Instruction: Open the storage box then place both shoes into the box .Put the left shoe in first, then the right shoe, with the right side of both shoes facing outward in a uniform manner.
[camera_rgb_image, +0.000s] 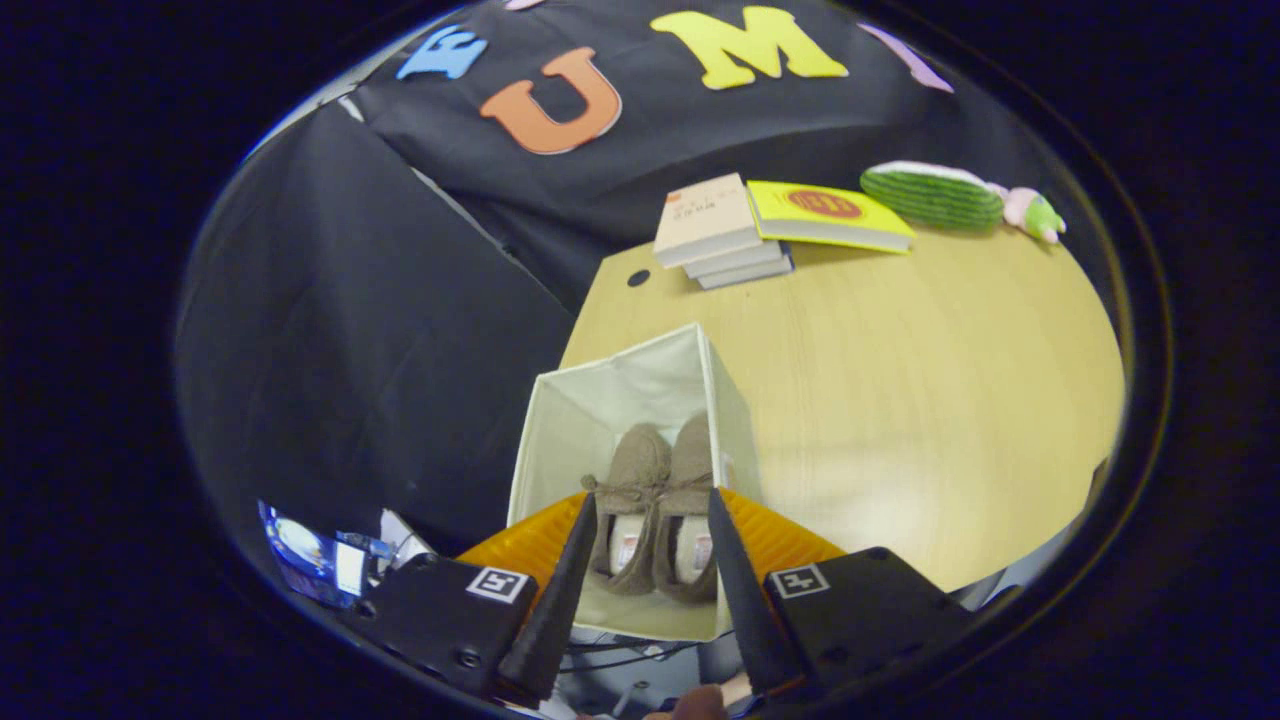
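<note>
My gripper hangs above the open box, fingers spread wide with nothing between them, and both shoes lie side by side inside it, toes towards the far wall. I judge the placing nearly done; the best move is to lift straight up, clear of the box walls, without nudging either shoe.

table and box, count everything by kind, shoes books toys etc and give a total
shoes: 2, side by side inside the storage box: left-hand shoe, right-hand shoe
storage boxes: 1
books: 4, a stack of 3 plus a yellow book beside it
plush toys: 1, green and pink
total: 8
The tongs are open above the shoes, gripping nothing.
</note>
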